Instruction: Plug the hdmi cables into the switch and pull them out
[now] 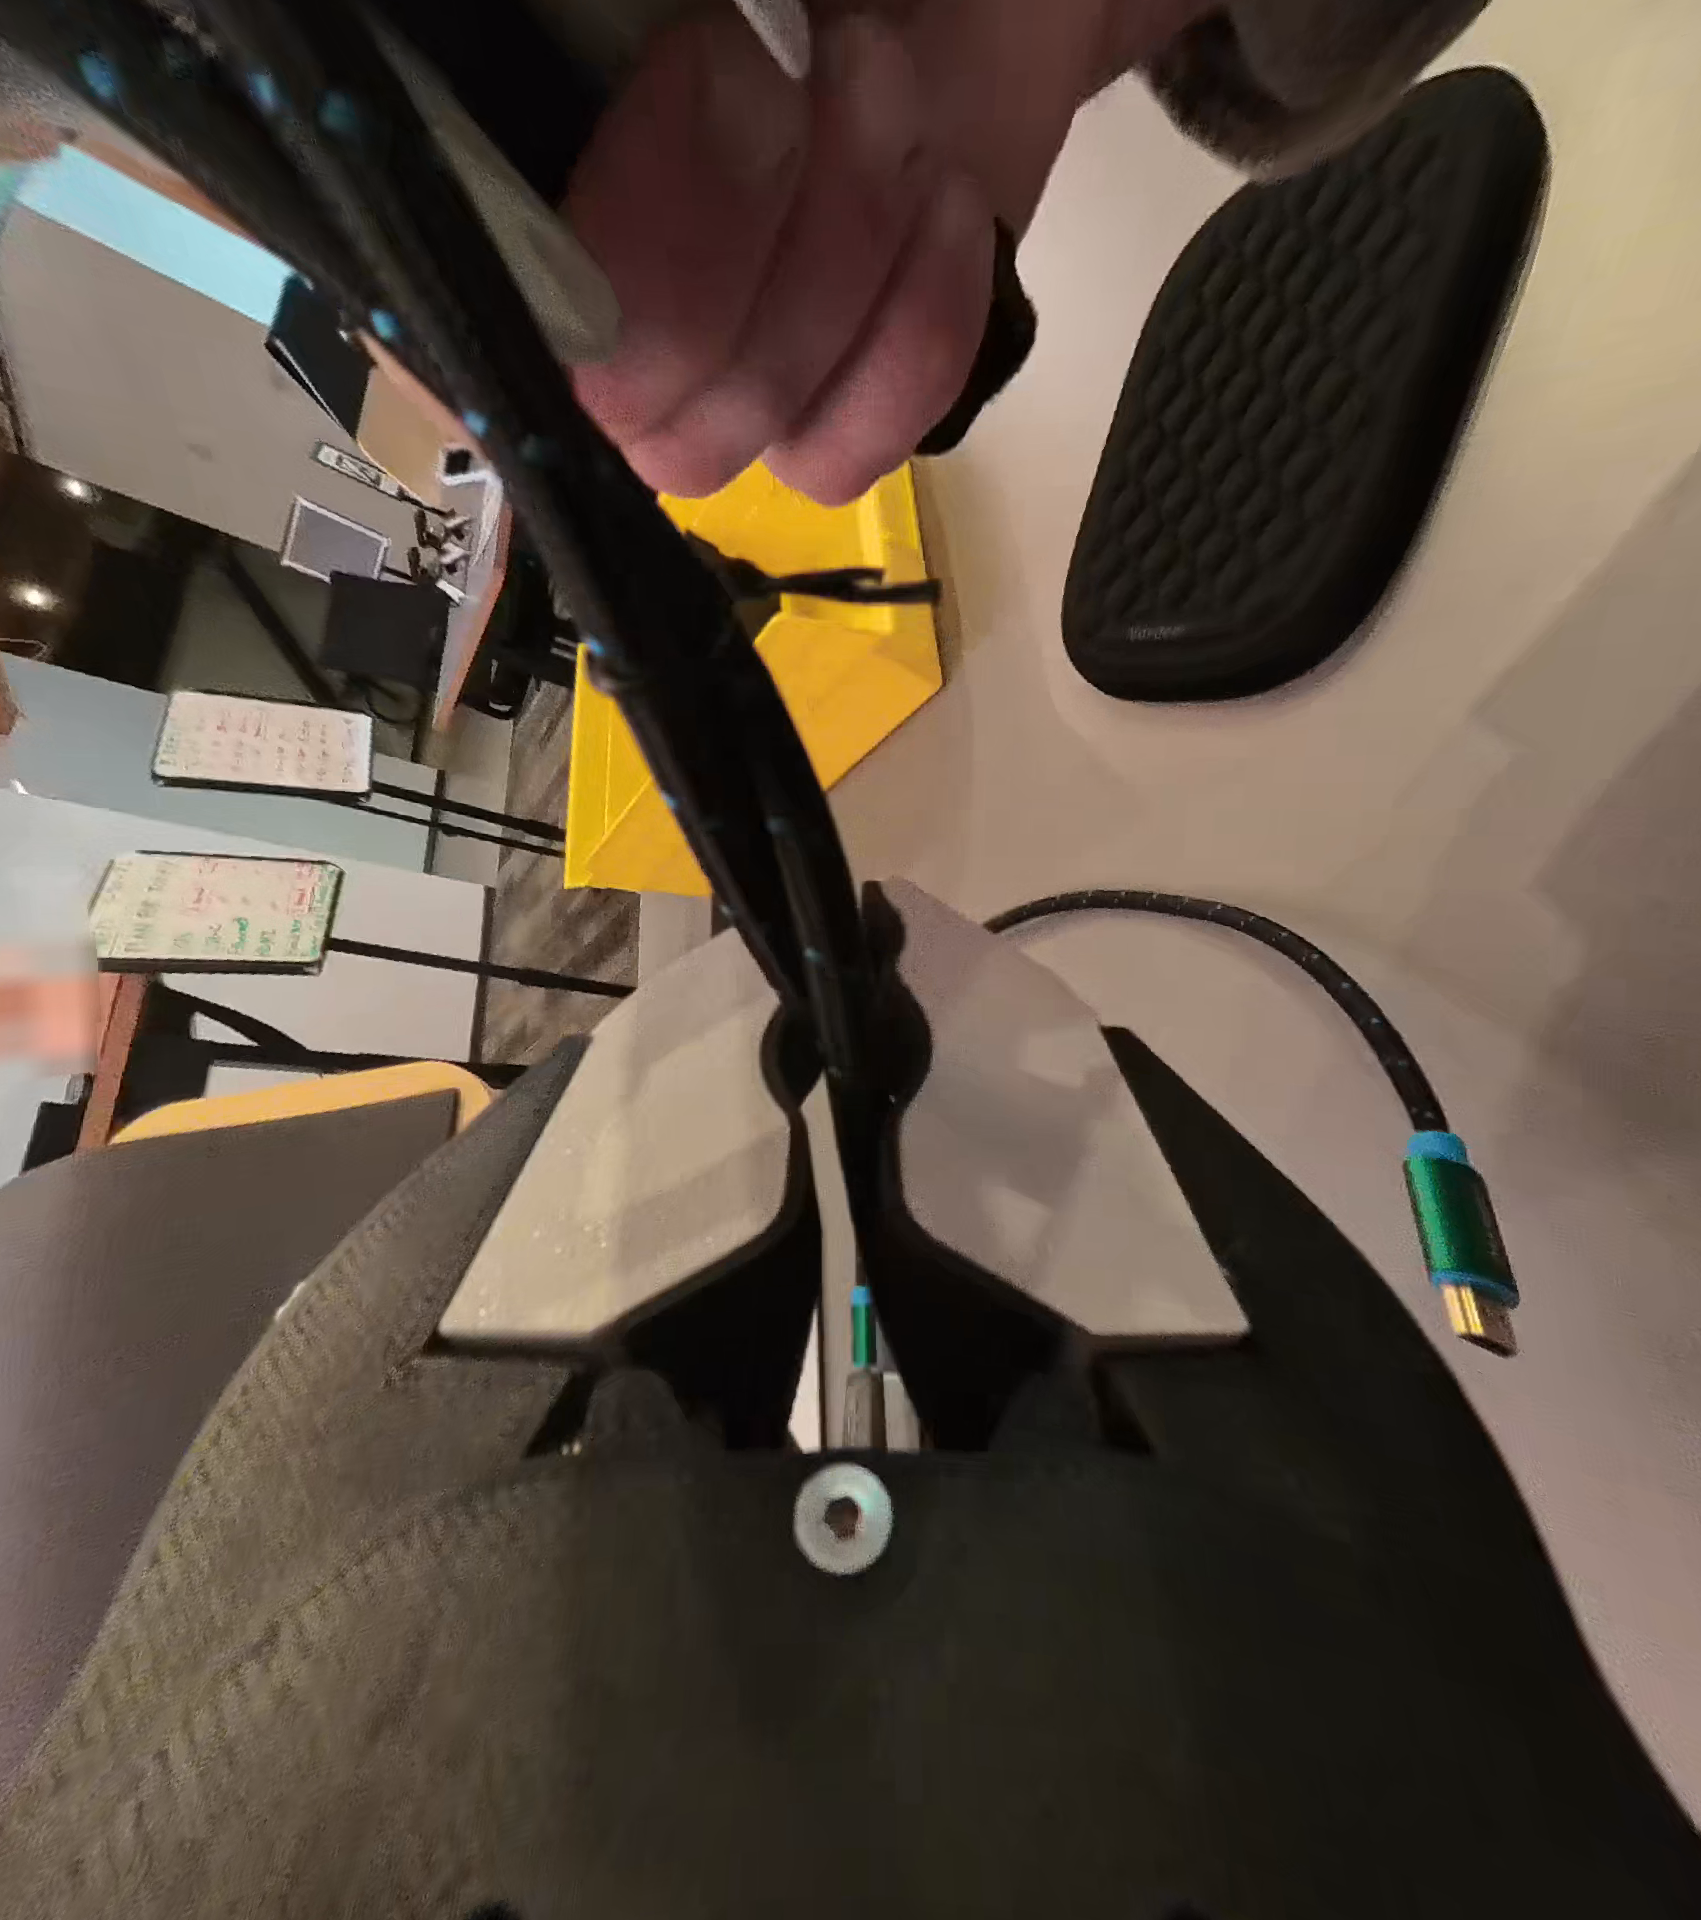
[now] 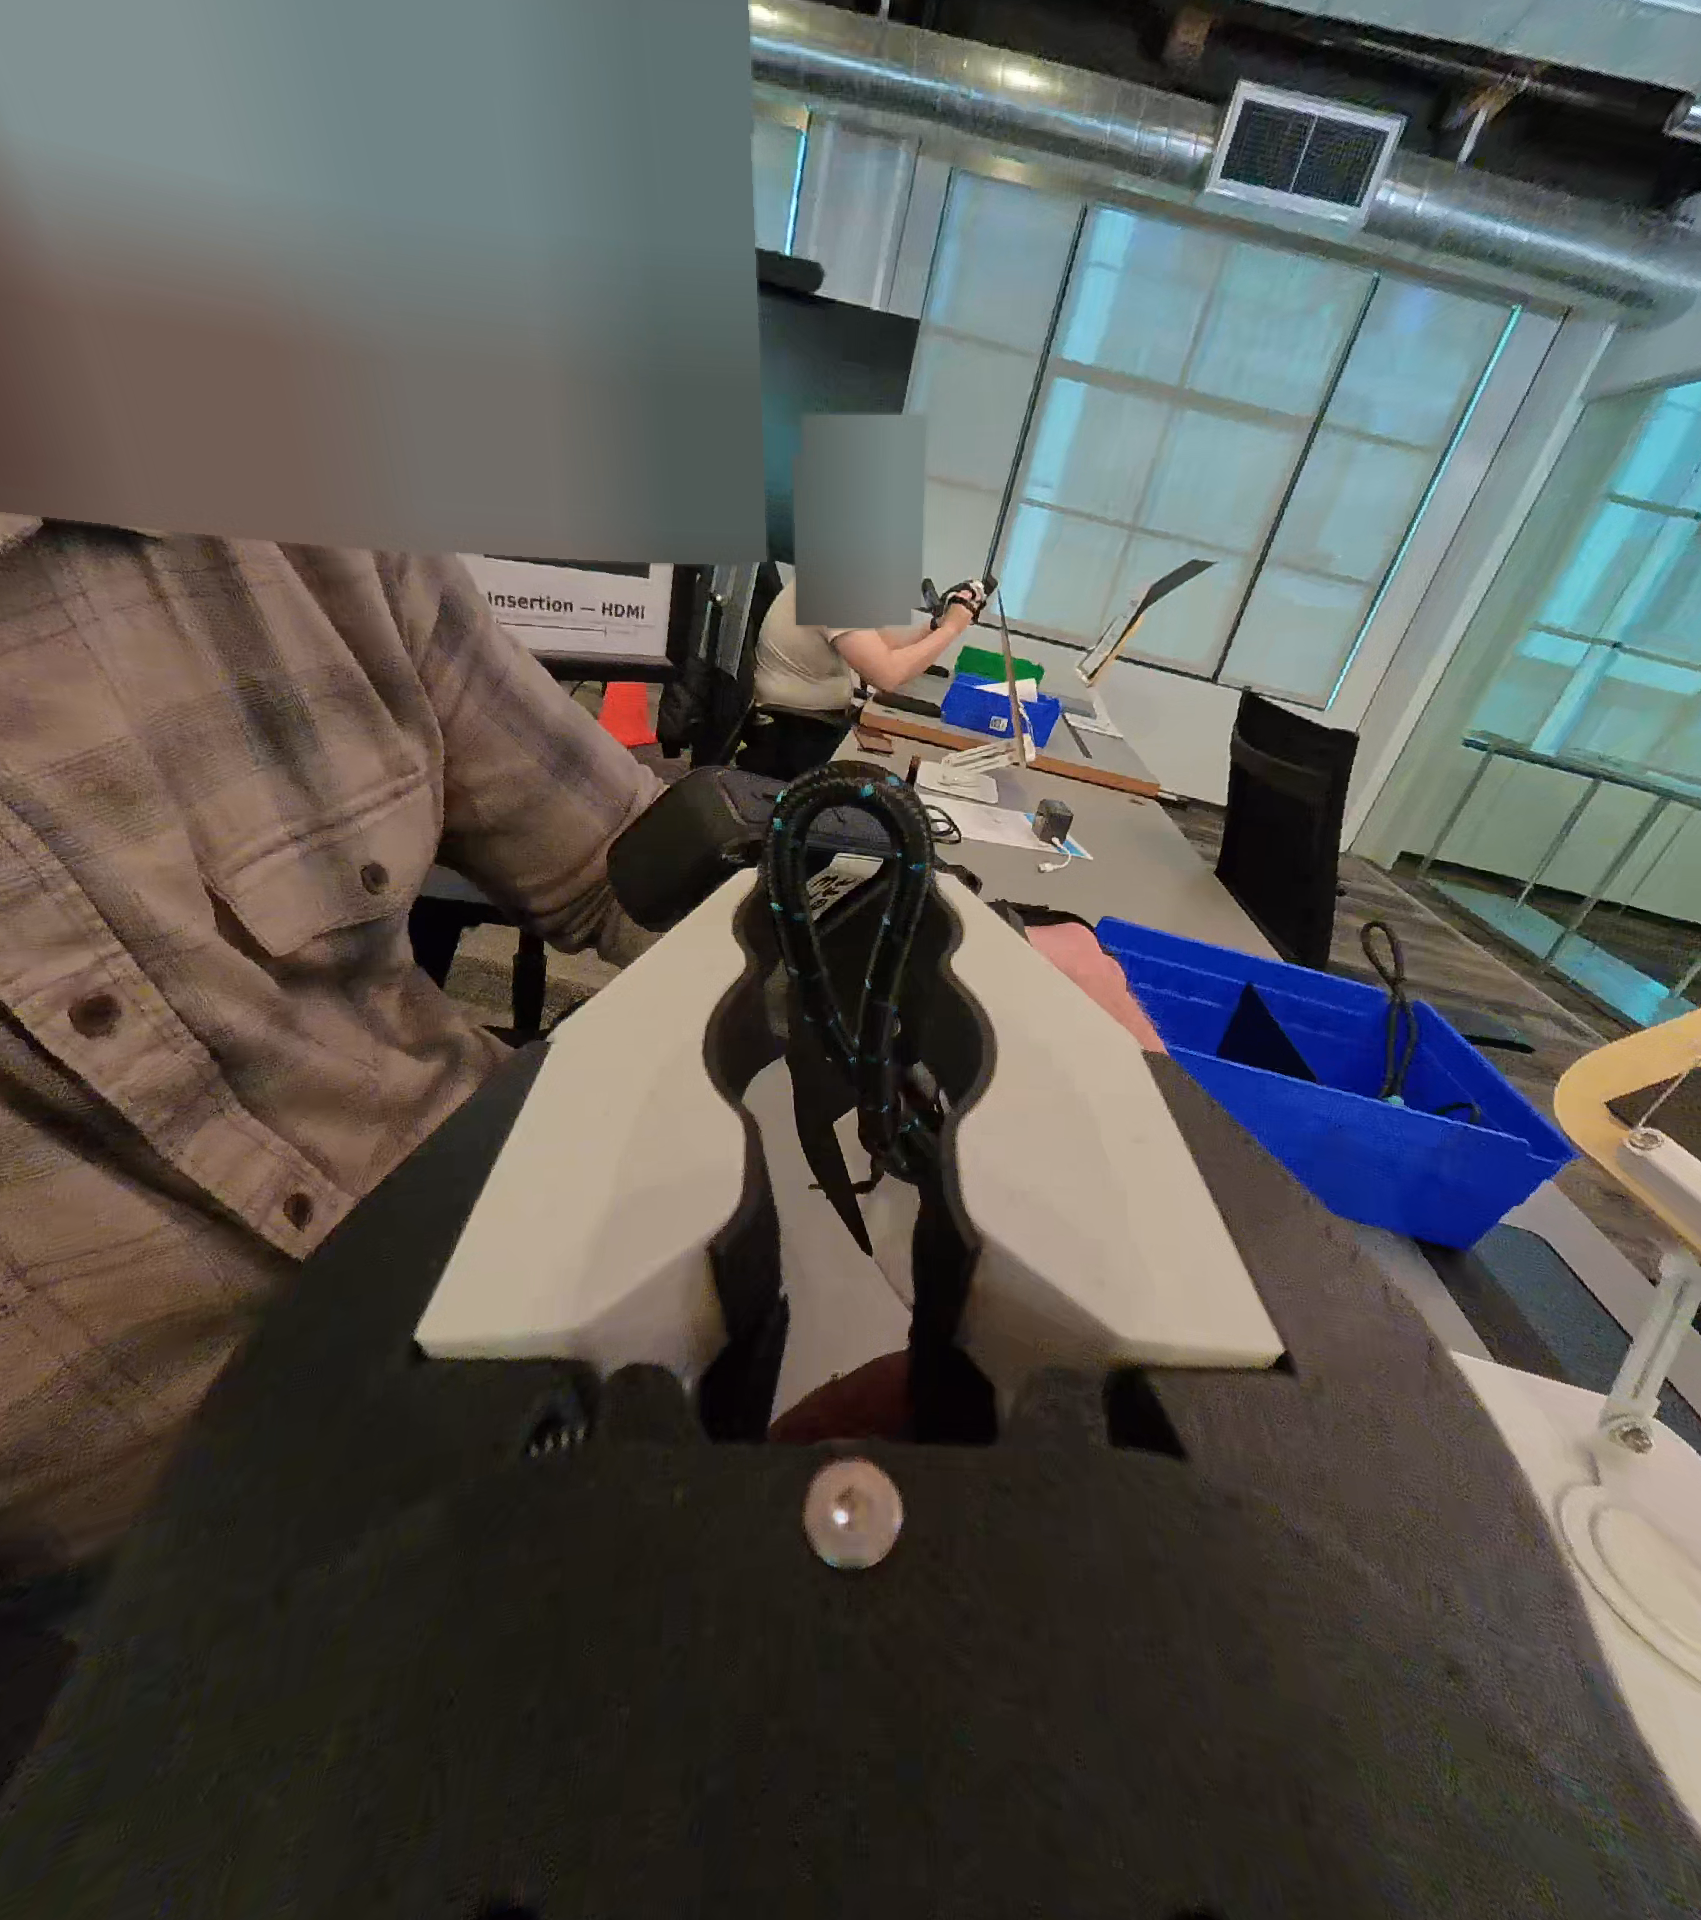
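Left gripper (image 1: 851, 1039) points steeply down at the pale table (image 1: 1604, 1039), view rolled sideways. Its white fingers (image 1: 638, 1153) are drawn in narrow and pinch the bundled cable (image 1: 721, 748), a black braided HDMI lead with blue flecks that runs up and away from the tips toward the top left of the left wrist view.

A bare hand (image 1: 804, 281) sits above the bundle near the top of that view, blurred, knuckles toward us; we can't tell whether it touches the cable.

One free end curves out to the right of the fingers and lies on the table, ending in a green plug (image 1: 1454, 1226) with blue collars and a gold tip. A second green plug (image 1: 861, 1325) shows low in the gap between the fingers.

Yellow bin (image 1: 825, 675) sits on the table behind the bundle, black padded mat (image 1: 1303, 395) further right.

Right gripper (image 2: 846, 935) is held up roughly level, pointing at the plaid shirt (image 2: 150, 935) of the person holding it. Its white fingers (image 2: 617, 1143) are also narrow, closed around a folded loop of the same braided cable (image 2: 851, 883), loop end poking out past the tips, black strap hanging in the gap.

Blue bin (image 2: 1345, 1122) sits to the right with another cable in it.

Switch isn't identifiable in either view.
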Demonstrator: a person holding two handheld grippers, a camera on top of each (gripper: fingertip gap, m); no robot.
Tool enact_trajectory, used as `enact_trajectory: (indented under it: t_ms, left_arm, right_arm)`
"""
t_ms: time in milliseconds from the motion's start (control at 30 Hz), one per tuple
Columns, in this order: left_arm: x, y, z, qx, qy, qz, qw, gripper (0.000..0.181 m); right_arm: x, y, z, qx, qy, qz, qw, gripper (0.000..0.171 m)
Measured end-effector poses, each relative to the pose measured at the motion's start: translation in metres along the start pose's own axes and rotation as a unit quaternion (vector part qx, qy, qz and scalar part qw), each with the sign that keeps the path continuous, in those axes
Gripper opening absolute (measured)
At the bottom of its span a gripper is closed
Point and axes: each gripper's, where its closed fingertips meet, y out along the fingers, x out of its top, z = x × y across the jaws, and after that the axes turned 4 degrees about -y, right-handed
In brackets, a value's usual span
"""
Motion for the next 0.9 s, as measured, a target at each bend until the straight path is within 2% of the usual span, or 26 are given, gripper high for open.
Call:
enact_trajectory:
  t_ms: [100,200,267,300,467,533,600,900]
  left_arm:
    - [0.0,0.001,0.008,0.007,-0.03,-0.001,1.0,0.004]
    - [-0.008,0.005,0.011,-0.005,-0.091,0.006,0.996,0.002]
    - [-0.016,0.007,0.015,-0.006,-0.132,0.021,0.991,0.002]
    - [-0.019,0.007,0.018,0.0,-0.146,0.022,0.989,0.002]
    - [-0.012,0.005,0.021,-0.005,-0.207,-0.01,0.978,0.002]
    - [-0.006,0.007,0.019,-0.012,-0.214,-0.024,0.976,0.003]
    - [0.001,0.008,0.016,-0.025,-0.232,-0.037,0.972,0.002]
    - [0.02,0.005,0.013,-0.053,-0.285,-0.09,0.953,0.003]
  right_arm:
    - [0.004,-0.005,-0.007,-0.02,-0.001,-0.014,1.0,0.024]
    - [0.003,-0.004,-0.023,-0.076,-0.01,-0.008,0.997,0.029]
    - [-0.002,-0.002,-0.033,-0.118,-0.025,0.018,0.993,0.06]
    - [-0.006,-0.003,-0.038,-0.145,-0.029,0.031,0.989,0.068]
    - [-0.041,-0.009,-0.054,-0.236,-0.011,0.056,0.97,0.046]
    - [-0.048,-0.006,-0.055,-0.246,-0.004,0.04,0.968,0.021]
    - [-0.052,-0.001,-0.056,-0.254,-0.007,0.037,0.966,0.011]
    - [-0.039,0.002,-0.052,-0.24,0.018,-0.039,0.97,0.004]
